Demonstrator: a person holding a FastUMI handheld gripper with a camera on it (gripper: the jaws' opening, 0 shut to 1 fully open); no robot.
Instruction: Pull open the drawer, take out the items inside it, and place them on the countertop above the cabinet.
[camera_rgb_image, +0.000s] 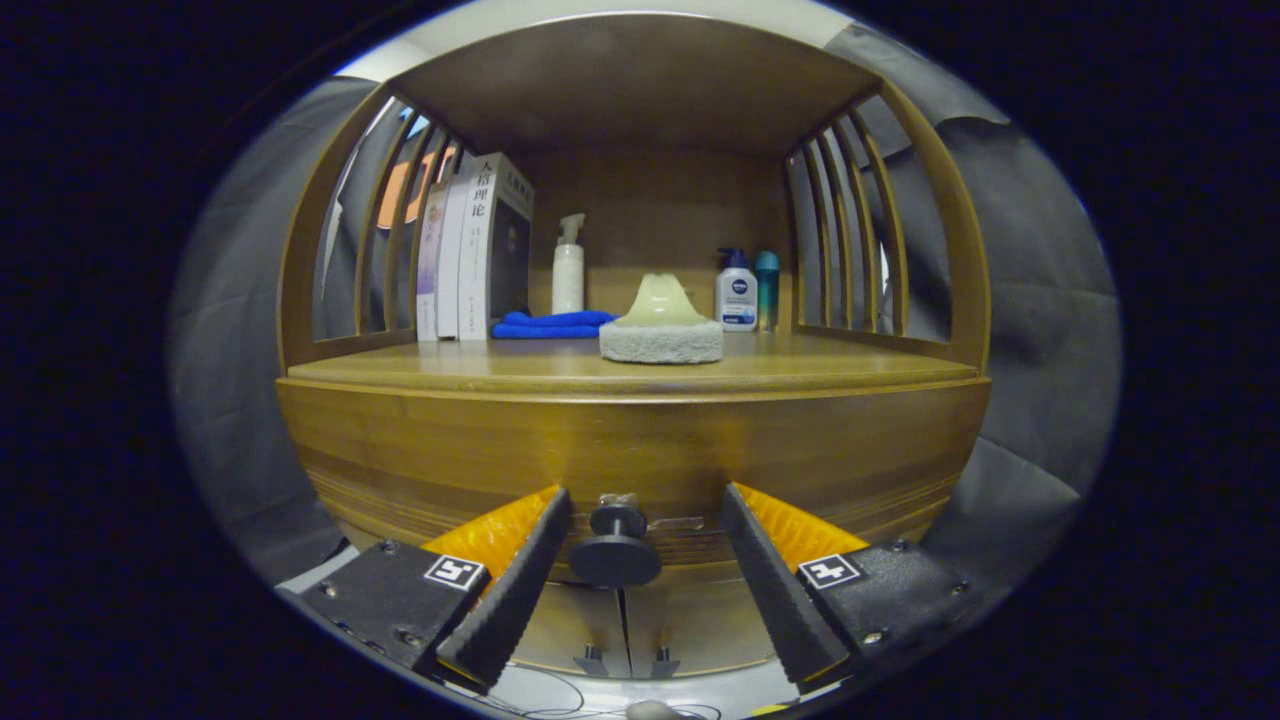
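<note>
Tongs (640, 580) spread wide, fingers either side of the drawer knob (616, 550), not touching it | drawer (640, 450) front shut, contents hidden | worktop (450, 372) above: sponge-like pad (661, 325) near front edge; blue cloth (550, 324), books (480, 245) back left; pump bottle (568, 270) at back; two bottles (748, 290) back right, perhaps toiletries.

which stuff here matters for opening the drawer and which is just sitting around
For the job: drawer knob between the open gripper fingers, drawer front, countertop.

Lying about: books, blue cloth, pump bottles, scrub pad.
</note>
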